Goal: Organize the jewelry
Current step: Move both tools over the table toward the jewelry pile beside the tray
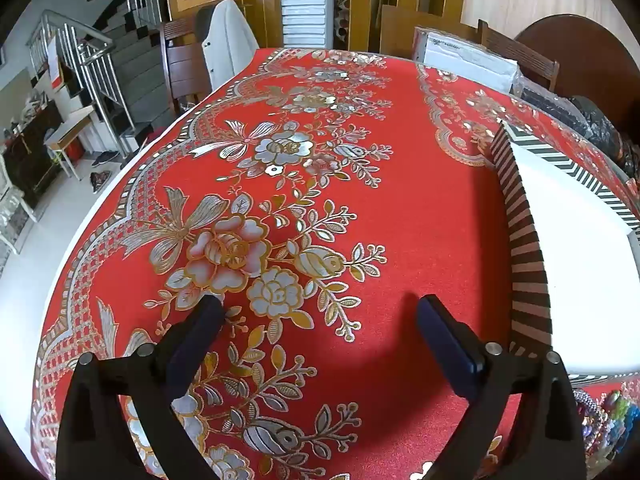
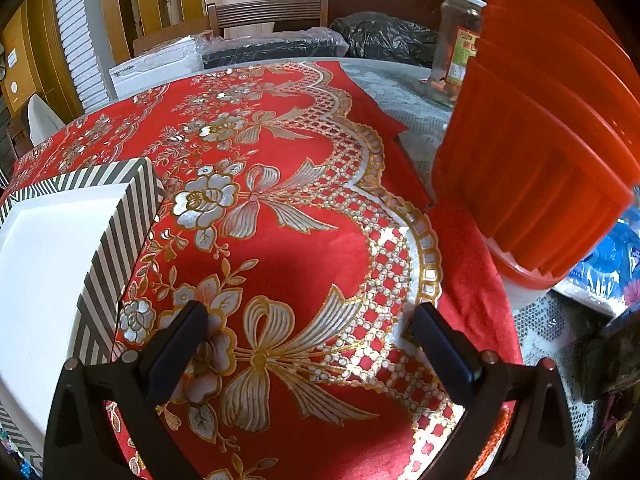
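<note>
Red floral cloth with gold and silver blooms (image 1: 320, 184) covers the tabletop. Nearest, the left gripper (image 1: 320, 312) and right gripper (image 2: 308, 318) hover with jaws spread wide, empty. Colourful beaded jewelry (image 1: 612, 420) lies at the near edge, just before a black-and-white striped box with white inside (image 1: 568, 264). Farther right stand stacked orange plastic tubs (image 2: 540, 152) and a clear glass jar (image 2: 456, 44).

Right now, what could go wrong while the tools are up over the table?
1. The glass jar stands close behind the stacked orange tubs; a wide swing of the right tool might topple either.
2. The jewelry pile barely shows at the picture's edge, so the left tool could miss or scatter it.
3. The striped box could get nudged.
</note>
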`<action>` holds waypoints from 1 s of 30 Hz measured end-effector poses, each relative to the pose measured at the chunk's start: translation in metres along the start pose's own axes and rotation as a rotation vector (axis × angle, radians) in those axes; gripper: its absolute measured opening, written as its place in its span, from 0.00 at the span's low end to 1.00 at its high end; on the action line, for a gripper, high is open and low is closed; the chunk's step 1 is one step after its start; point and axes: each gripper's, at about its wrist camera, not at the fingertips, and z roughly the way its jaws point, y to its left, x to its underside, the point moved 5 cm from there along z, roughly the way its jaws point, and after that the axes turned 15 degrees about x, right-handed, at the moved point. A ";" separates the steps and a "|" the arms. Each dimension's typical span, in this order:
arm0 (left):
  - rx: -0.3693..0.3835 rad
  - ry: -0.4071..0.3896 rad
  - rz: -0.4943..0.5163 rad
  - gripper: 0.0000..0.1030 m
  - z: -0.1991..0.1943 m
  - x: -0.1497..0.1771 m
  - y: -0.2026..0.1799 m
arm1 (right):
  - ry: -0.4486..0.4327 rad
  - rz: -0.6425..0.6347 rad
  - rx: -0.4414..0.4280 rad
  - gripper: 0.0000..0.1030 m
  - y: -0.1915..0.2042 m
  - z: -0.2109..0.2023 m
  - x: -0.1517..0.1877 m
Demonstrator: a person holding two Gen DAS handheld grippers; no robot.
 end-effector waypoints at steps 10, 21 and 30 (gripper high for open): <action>-0.014 -0.007 -0.008 0.83 -0.015 0.012 -0.001 | 0.032 -0.012 -0.011 1.00 0.000 -0.005 0.006; -0.014 -0.110 0.003 0.78 -0.075 0.022 -0.029 | -0.035 0.058 -0.058 1.00 -0.034 -0.094 0.048; 0.018 -0.142 0.069 0.77 -0.113 0.042 -0.073 | -0.148 0.057 -0.147 1.00 -0.003 -0.178 0.080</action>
